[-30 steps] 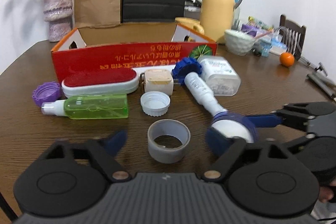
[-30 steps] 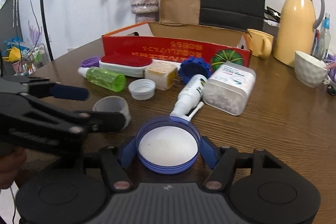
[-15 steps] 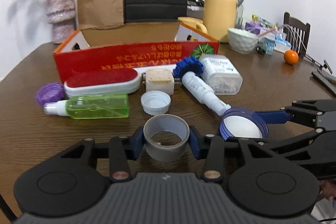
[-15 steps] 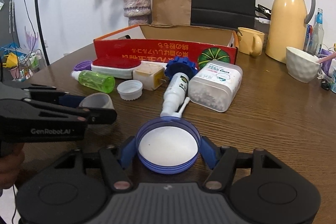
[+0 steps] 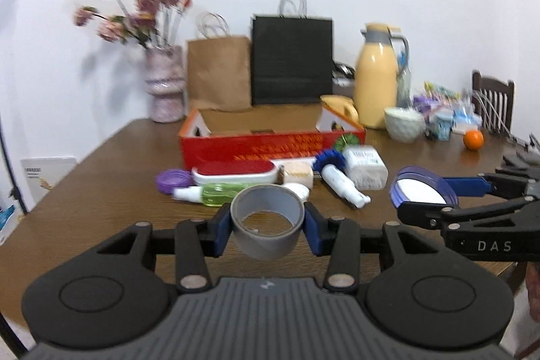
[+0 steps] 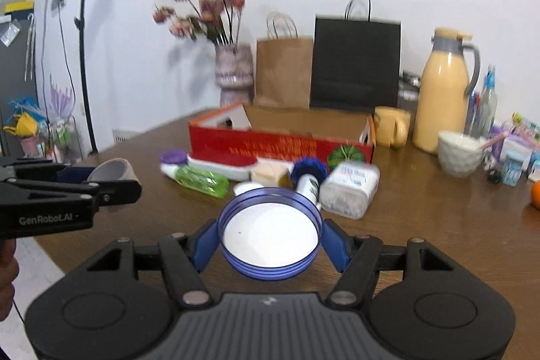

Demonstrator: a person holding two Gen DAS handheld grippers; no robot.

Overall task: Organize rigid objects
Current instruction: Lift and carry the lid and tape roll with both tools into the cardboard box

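Note:
My left gripper [image 5: 267,226] is shut on a grey tape roll [image 5: 266,225], held clear above the brown table [image 5: 101,191]. My right gripper [image 6: 269,242] is shut on a blue-rimmed round lid [image 6: 270,240] with a white inside, also lifted off the table. In the left wrist view the lid [image 5: 422,191] hangs at the right; in the right wrist view the tape roll [image 6: 113,169] sits at the left. Behind both stands an open red cardboard box [image 5: 270,145]. Before it lie a green spray bottle [image 5: 219,193], a red-topped brush [image 5: 236,172], a purple cap [image 5: 172,180] and a white bottle [image 5: 341,184].
At the back stand a flower vase [image 5: 165,83], a brown paper bag [image 5: 217,71], a black bag [image 5: 292,59], a yellow thermos [image 5: 376,90] and a white bowl [image 5: 403,123]. An orange [image 5: 472,139] and a chair [image 5: 492,103] are at the right. A light stand [image 6: 82,39] rises left of the table.
My left gripper closed on the tape roll and lifted it off the table. The right gripper rose with the lid. Both pulled back from the box, so the table objects look smaller and farther.

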